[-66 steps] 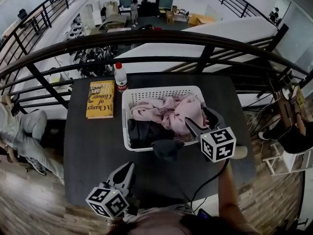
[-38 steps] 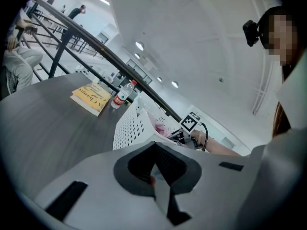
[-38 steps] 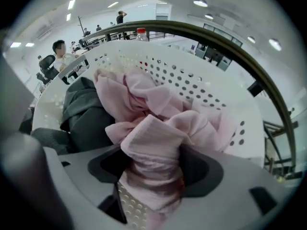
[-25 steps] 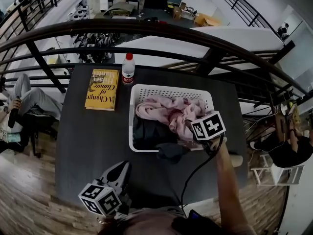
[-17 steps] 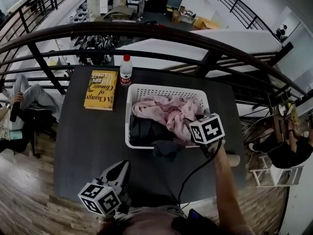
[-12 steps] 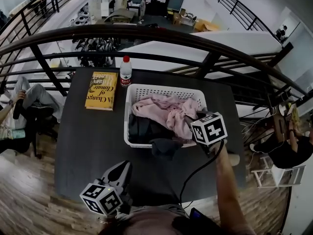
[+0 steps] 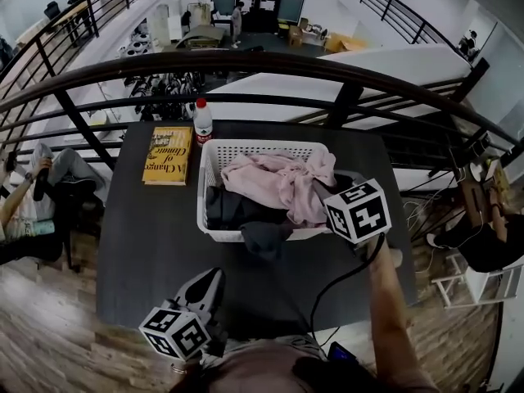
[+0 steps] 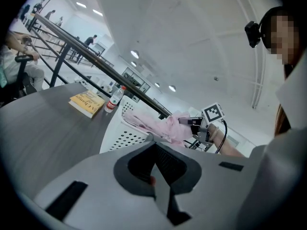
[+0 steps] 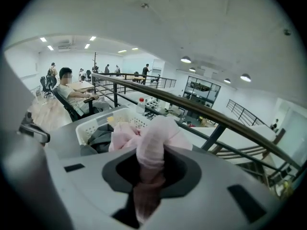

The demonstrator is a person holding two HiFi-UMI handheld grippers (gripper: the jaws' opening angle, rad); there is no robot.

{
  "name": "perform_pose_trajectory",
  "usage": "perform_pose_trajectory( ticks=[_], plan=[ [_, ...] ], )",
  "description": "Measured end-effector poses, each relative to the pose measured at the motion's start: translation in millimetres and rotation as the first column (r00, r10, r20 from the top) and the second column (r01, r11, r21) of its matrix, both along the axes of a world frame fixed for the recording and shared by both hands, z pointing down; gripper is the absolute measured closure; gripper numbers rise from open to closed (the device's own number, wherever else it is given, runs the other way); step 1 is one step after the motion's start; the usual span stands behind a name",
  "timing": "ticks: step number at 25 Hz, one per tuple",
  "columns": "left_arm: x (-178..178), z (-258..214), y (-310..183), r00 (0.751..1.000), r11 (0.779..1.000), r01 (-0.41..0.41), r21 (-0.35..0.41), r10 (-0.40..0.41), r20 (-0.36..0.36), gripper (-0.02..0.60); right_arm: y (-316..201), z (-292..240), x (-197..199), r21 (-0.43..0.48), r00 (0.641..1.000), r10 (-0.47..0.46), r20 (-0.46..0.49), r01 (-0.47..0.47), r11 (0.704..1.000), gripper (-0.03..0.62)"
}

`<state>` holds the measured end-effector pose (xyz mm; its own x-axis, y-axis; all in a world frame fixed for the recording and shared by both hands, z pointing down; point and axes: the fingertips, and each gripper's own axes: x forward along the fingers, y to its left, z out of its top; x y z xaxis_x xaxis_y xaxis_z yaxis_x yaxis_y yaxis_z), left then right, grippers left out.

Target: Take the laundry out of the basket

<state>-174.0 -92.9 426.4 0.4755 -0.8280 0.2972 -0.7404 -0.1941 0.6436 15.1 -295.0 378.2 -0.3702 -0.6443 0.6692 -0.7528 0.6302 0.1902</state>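
A white perforated basket [image 7: 214, 234] stands at the middle of the dark table [image 7: 147, 244]. It holds a pink garment [image 7: 282, 182] and a dark garment [image 7: 229, 207]; a dark piece [image 7: 264, 237] hangs over the near rim. My right gripper [image 7: 332, 188] is at the basket's right side, shut on a fold of the pink garment [image 9: 152, 157], which is lifted and stretched up toward it. My left gripper [image 7: 210, 282] hovers over the table's near edge, shut and holding nothing; in the left gripper view its jaws [image 8: 154, 145] point toward the basket [image 8: 122, 135].
A yellow book [image 7: 168, 155] and a red-capped bottle [image 7: 201, 125] lie left of the basket at the table's far edge. A black railing [image 7: 246, 64] runs just beyond the table. A seated person [image 9: 72, 97] is off to the left.
My right gripper has risen with the pink garment in its jaws, drawing the cloth up and toward the basket's right side. The left gripper has shifted slightly.
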Motion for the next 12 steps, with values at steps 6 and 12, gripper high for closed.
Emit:
perform_pose_trajectory(
  ticks=[6, 12],
  plan=[
    [33.0, -4.0, 9.2, 1.000, 1.000, 0.010, 0.019, -0.010, 0.017, 0.584, 8.3, -34.5, 25.0, 0.096, 0.998, -0.026, 0.050, 0.021, 0.995, 0.500],
    [65.7, -9.8, 16.5, 0.999, 0.999, 0.018, 0.041, -0.020, 0.033, 0.583, 18.8, -65.3, 49.6, 0.168, 0.993, -0.063, 0.101, 0.045, 0.985, 0.502]
  ],
)
